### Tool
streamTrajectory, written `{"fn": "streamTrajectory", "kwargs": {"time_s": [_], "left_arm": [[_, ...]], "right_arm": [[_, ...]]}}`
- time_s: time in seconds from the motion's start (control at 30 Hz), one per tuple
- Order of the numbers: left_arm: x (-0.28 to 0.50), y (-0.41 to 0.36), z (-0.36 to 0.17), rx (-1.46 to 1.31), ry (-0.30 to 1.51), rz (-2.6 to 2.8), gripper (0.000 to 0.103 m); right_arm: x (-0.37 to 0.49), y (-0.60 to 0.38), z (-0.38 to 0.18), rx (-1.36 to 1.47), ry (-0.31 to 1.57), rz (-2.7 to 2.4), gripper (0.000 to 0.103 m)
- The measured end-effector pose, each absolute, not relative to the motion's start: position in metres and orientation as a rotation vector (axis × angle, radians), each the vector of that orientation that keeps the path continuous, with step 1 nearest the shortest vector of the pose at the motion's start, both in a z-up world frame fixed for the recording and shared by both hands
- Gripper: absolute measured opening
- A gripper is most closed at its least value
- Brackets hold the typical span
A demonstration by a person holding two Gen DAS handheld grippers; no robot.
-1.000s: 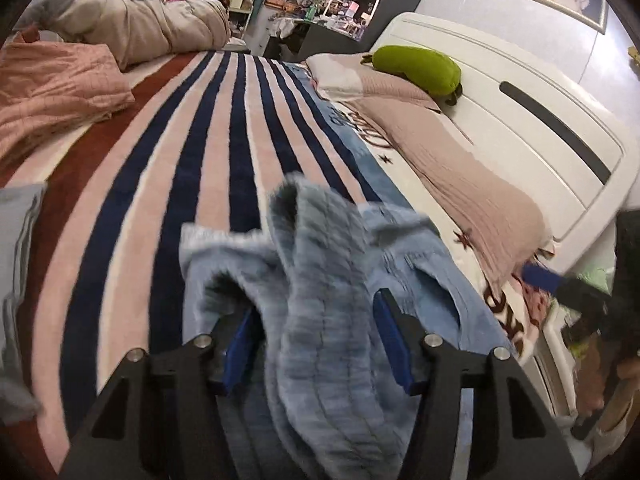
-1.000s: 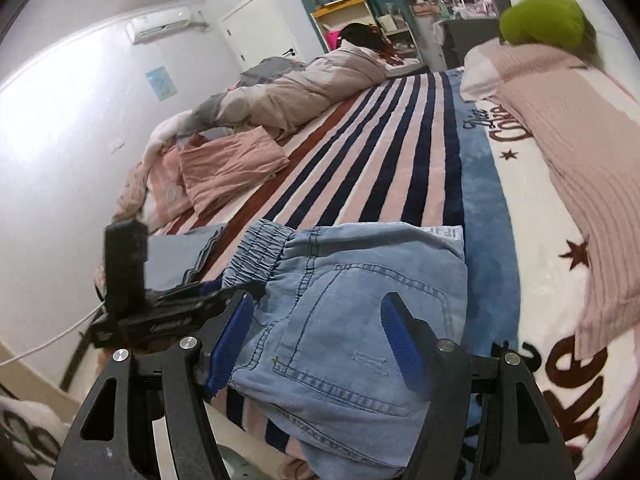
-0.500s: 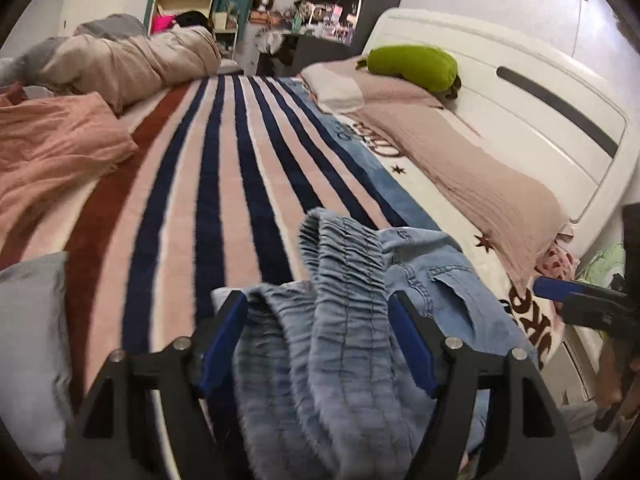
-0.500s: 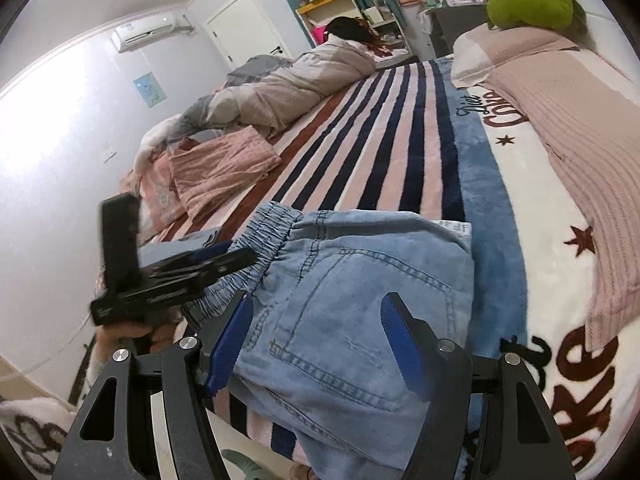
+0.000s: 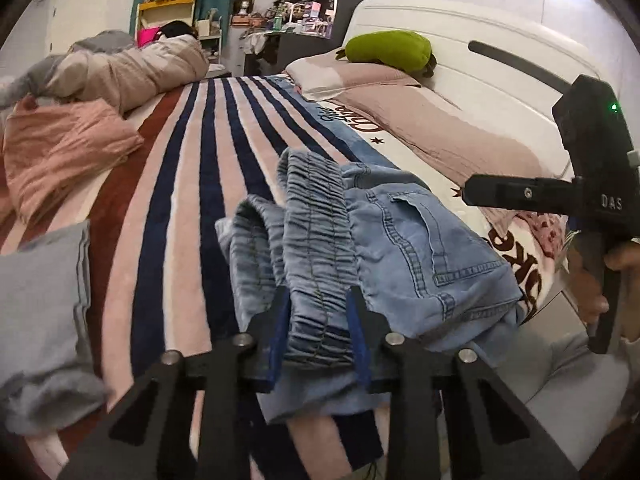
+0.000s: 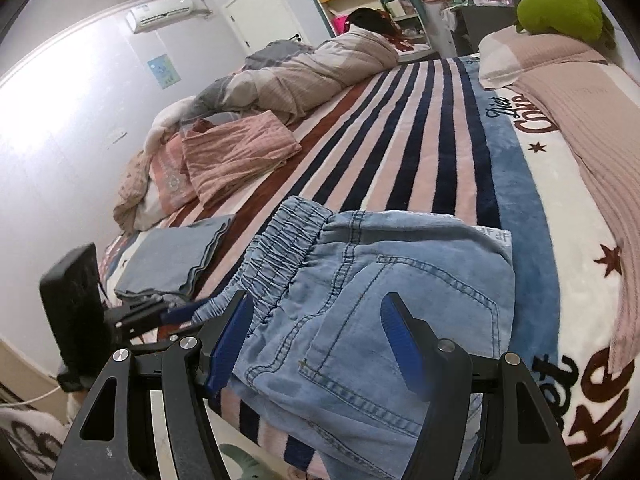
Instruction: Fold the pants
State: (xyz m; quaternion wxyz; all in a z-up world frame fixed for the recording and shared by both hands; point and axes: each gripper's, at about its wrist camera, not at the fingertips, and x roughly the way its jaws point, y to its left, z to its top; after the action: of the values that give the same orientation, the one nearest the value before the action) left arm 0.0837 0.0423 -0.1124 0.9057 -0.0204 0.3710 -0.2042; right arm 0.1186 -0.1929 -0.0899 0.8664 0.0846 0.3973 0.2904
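Observation:
Light blue denim pants [image 5: 404, 248] lie folded in a bundle near the front edge of the striped bed blanket [image 5: 192, 184]. My left gripper [image 5: 316, 316] has its blue pads on either side of the bunched elastic waistband [image 5: 316, 240]; its jaws are closing and press into the fabric. In the right wrist view my right gripper [image 6: 318, 332] hovers open over the pants [image 6: 404, 280] at the back pocket, nothing pinched. The left gripper [image 6: 176, 314] shows there at the waistband's left end. In the left wrist view, the right gripper [image 5: 468, 194] juts in from the right.
A folded grey garment [image 6: 176, 256] lies left of the pants. Folded pink cloth [image 6: 236, 152] and a rumpled quilt [image 6: 304, 72] sit further back. A pink pillow cover and green cushion [image 5: 388, 50] line the white headboard [image 5: 500, 64]. The bed's edge is just below the pants.
The left gripper's jaws went from wide apart around the waistband to pinched in on it, and the hand shifted. The right gripper drifted slightly over the pants, still open.

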Motion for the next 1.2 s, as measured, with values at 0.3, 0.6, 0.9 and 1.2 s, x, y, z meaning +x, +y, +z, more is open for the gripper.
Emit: {"fn": "streamTrajectory", "kwargs": {"time_s": [0.3, 0.6, 0.9, 1.2], "left_arm": [[0.060, 0.052, -0.130, -0.066, 0.804, -0.398, 0.014], [0.057, 0.055, -0.135, -0.101, 0.830, -0.409, 0.043], [0.096, 0.066, -0.111, -0.228, 0.744, -0.416, 0.069], [0.137, 0.087, -0.162, -0.485, 0.894, -0.471, 0.069]], "right_arm": [[0.122, -0.207, -0.091, 0.210, 0.826, 0.544, 0.063], [0.124, -0.224, -0.097, 0.211, 0.849, 0.471, 0.063], [0.122, -0.250, -0.107, 0.192, 0.870, 0.389, 0.068], [0.132, -0.278, -0.145, 0.257, 1.008, 0.362, 0.070]]}}
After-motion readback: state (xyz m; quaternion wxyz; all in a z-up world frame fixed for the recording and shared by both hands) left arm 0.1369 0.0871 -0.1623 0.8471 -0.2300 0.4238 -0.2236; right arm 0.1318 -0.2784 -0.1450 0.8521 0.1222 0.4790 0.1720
